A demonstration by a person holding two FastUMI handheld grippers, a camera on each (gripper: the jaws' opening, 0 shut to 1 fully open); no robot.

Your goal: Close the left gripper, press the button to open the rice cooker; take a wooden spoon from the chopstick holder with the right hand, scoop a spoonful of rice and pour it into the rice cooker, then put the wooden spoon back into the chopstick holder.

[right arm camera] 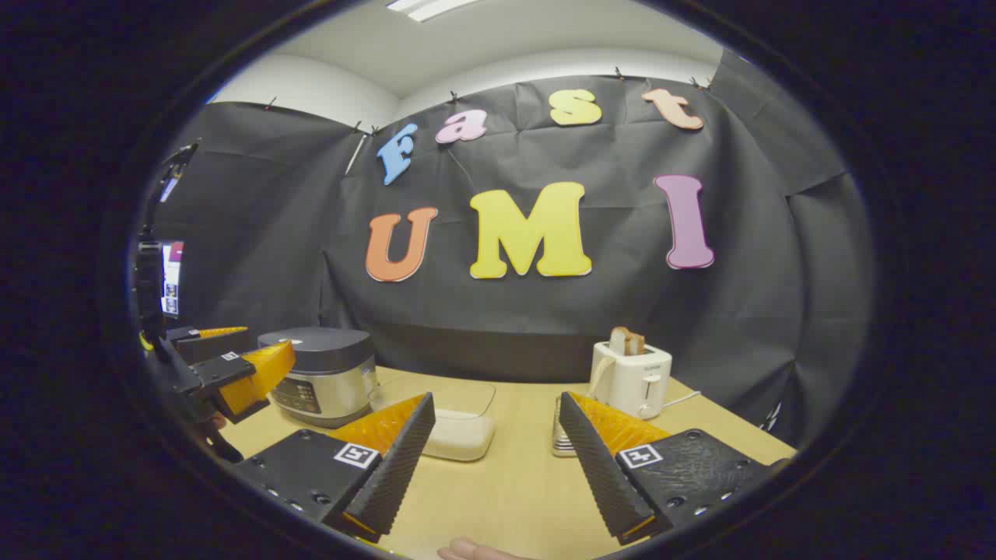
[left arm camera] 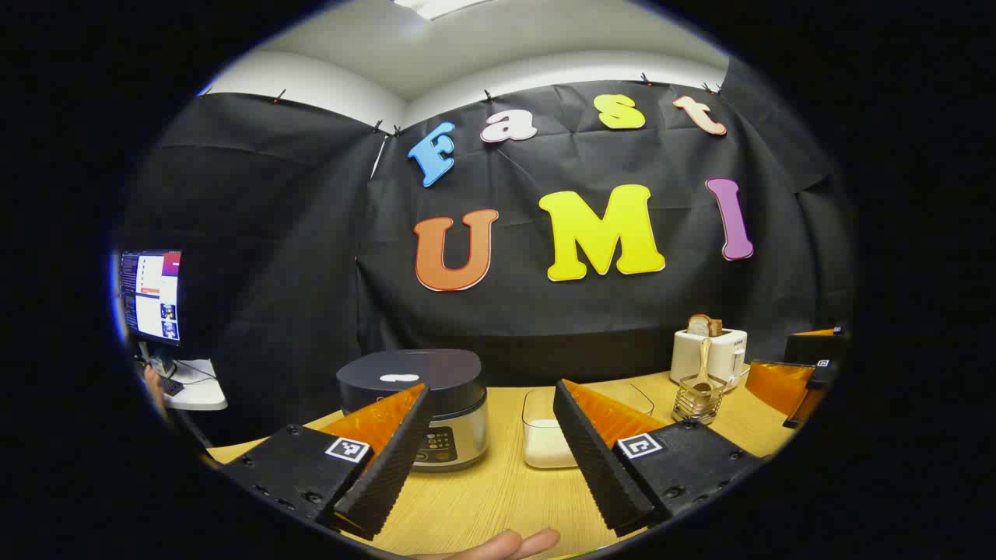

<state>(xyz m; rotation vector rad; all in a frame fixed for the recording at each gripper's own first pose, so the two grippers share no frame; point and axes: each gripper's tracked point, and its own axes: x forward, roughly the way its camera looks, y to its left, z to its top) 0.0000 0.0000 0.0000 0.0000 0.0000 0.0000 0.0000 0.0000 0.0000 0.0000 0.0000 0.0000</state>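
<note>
Currently left gripper (left arm camera: 490, 455) wide open and empty, dark-lidded silver rice cooker (left arm camera: 428, 404) closed just ahead-left, clear plastic rice container (left arm camera: 560, 432) between its fingers, wooden spoon (left arm camera: 703, 365) upright in wire chopstick holder (left arm camera: 698, 400) ahead-right, right gripper (right arm camera: 494, 459) likewise open, empty, above wooden tabletop (right arm camera: 513, 490).

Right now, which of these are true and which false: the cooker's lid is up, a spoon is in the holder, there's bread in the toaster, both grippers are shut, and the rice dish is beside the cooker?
1. The cooker has its lid up. False: the lid is down.
2. A wooden spoon stands in the holder. True.
3. Bread sticks out of the toaster. True.
4. Both grippers are shut. False: the left gripper and the right gripper both have their fingers spread, holding nothing.
5. The rice dish sits on the table beside the cooker. True.
</note>
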